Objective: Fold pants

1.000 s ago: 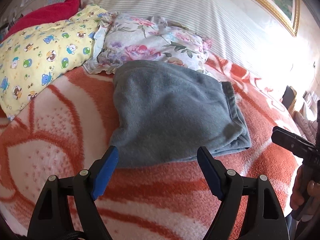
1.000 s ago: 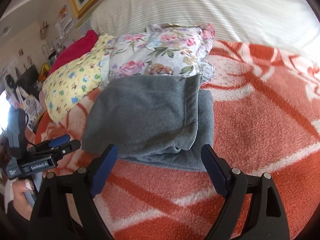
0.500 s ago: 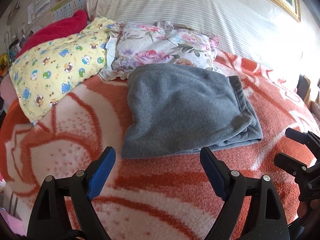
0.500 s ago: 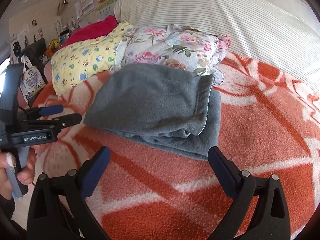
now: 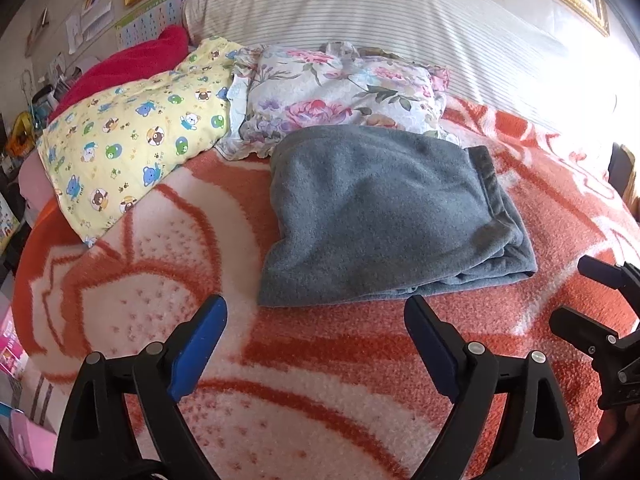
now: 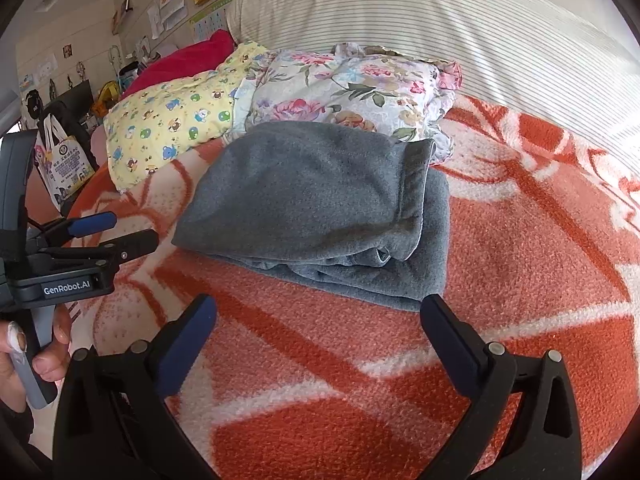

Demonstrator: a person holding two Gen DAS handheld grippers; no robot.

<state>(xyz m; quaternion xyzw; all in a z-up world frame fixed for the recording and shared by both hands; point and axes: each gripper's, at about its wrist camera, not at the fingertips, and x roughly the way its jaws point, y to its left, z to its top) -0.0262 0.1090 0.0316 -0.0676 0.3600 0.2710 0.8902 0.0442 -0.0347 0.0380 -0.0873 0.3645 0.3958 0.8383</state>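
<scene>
While both grippers hang over the bed, we record the following:

Pants: we see the grey pants (image 5: 384,216) folded into a flat stack on the blanket (image 5: 328,364); the top layer is shorter than the layer under it, which shows along the right side in the right wrist view.
Pants position: the far edge touches the floral pillow (image 5: 340,88); the near edge lies just beyond both grippers.
Left gripper: we find the left gripper (image 5: 316,344) released, jaws spread wide with only blanket between them, apart from the pants; its jaws have just been opening.
Right gripper: we find the right gripper (image 6: 318,338) released, jaws wide, nothing between the blue pads but blanket; its jaws have just been opening as well.
Cross view: we see the left gripper at the left edge of the right wrist view, held by a hand (image 6: 24,356), and the right gripper at the right edge of the left wrist view.
Bedding: a yellow pillow (image 5: 132,136) lies just left of the floral pillow, a red cloth (image 5: 128,64) behind it, a striped cover (image 5: 360,4) beyond.
</scene>
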